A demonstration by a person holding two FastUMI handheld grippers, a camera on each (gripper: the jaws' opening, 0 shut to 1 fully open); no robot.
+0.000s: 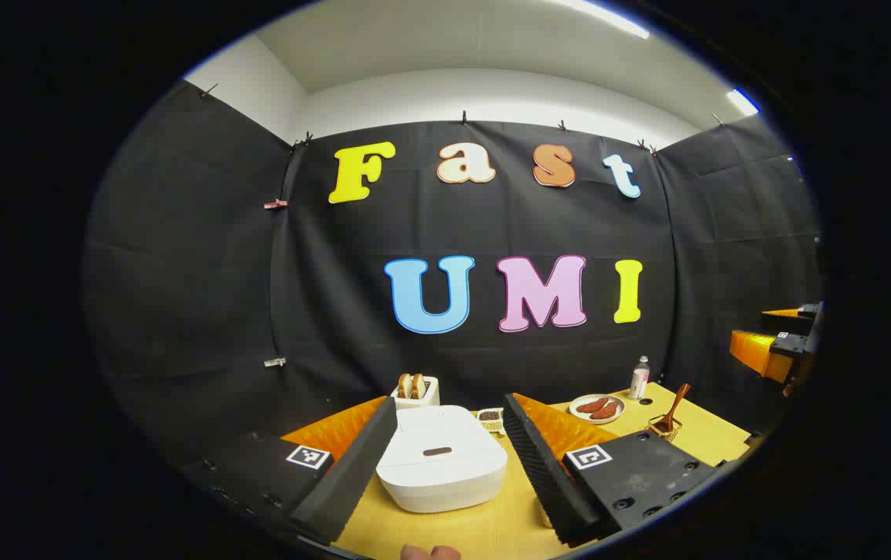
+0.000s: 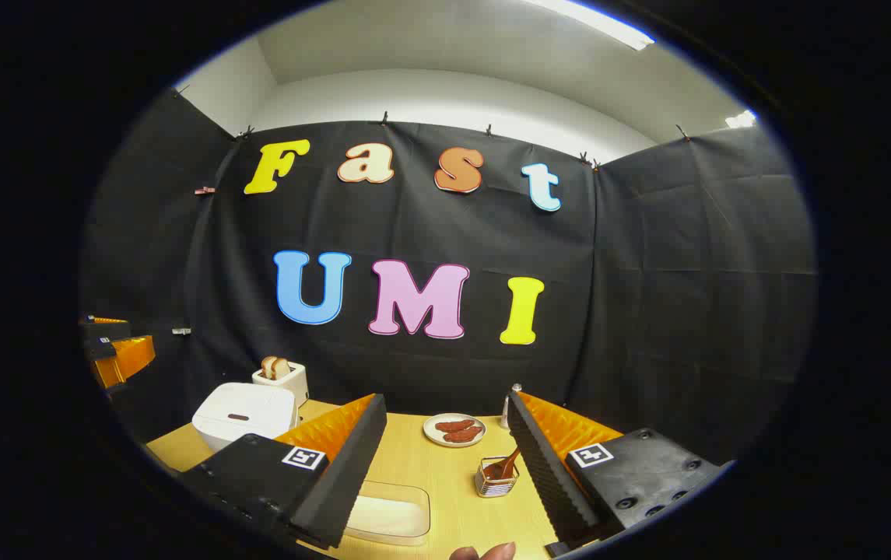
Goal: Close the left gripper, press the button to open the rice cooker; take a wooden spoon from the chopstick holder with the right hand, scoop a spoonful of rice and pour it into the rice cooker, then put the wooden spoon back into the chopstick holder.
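The white rice cooker sits with its lid down, close ahead of my left gripper, whose fingers stand wide apart on either side of it. The cooker's dark button lies on the lid. A wooden spoon leans in the wire chopstick holder at the right. In the right gripper view my right gripper is open and holds nothing. The spoon and holder sit low beside its right finger. A clear container of rice lies by its left finger, and the cooker stands off left.
A toaster with bread, a small bowl, a plate of sausages and a bottle stand along the back of the yellow table. The right gripper hovers far right; the left gripper shows far left.
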